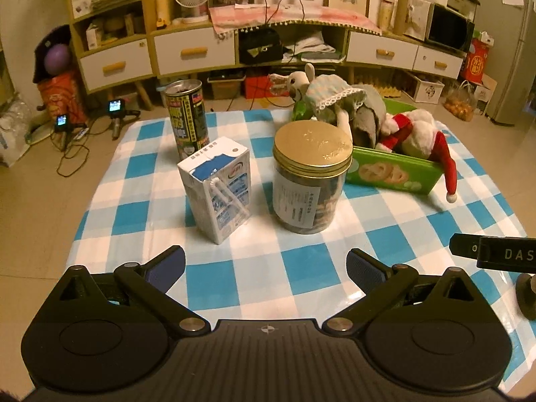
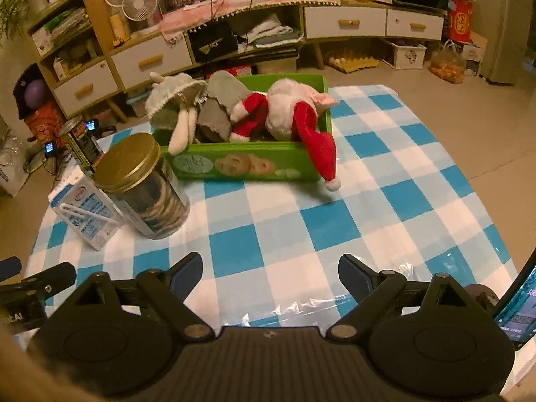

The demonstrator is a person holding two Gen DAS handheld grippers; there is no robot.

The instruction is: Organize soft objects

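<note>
left gripper: jaws standing wide, gripping nothing, hanging over checked cloth | right gripper: jaws spread, empty | soft toys: bunny doll, grey plush, Santa-hat plush lying in green tin at 12 o'clock from the right gripper | jar, milk carton, can standing at 9 o'clock of the tin

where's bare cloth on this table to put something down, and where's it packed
Free: the checked cloth between the green box and the right gripper, and everything right of the box. Also the strip before the left gripper. Crowded: the left side, where jar, milk carton and can cluster.
</note>
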